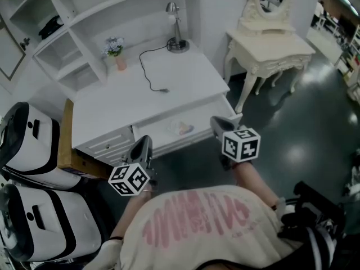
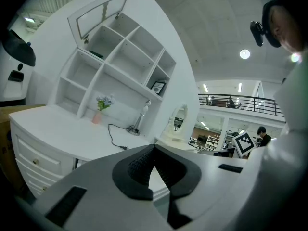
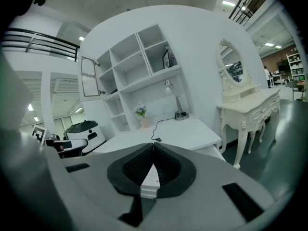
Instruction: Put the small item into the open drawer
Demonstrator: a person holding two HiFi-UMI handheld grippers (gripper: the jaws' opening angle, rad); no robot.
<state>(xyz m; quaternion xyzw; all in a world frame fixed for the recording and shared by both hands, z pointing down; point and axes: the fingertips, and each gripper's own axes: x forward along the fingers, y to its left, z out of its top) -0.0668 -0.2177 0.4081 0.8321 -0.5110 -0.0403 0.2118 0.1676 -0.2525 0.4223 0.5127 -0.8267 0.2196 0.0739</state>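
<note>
The white desk (image 1: 124,100) has one drawer (image 1: 209,116) pulled open at its front. A small pale item (image 1: 181,129) lies inside that drawer. My left gripper (image 1: 143,144) hovers just in front of the drawer's left end, shut, with nothing between its tips. My right gripper (image 1: 217,121) hangs over the drawer's right end, also shut and empty. In the left gripper view the left gripper (image 2: 154,146) points at the desk with its tips touching. In the right gripper view the right gripper (image 3: 153,144) does the same.
A desk lamp (image 1: 175,27), a small flower vase (image 1: 116,49) and a black cable (image 1: 149,66) are on the desktop. A cream dressing table (image 1: 270,49) stands to the right. Two white-and-black machines (image 1: 34,145) and a cardboard box (image 1: 68,145) crowd the left.
</note>
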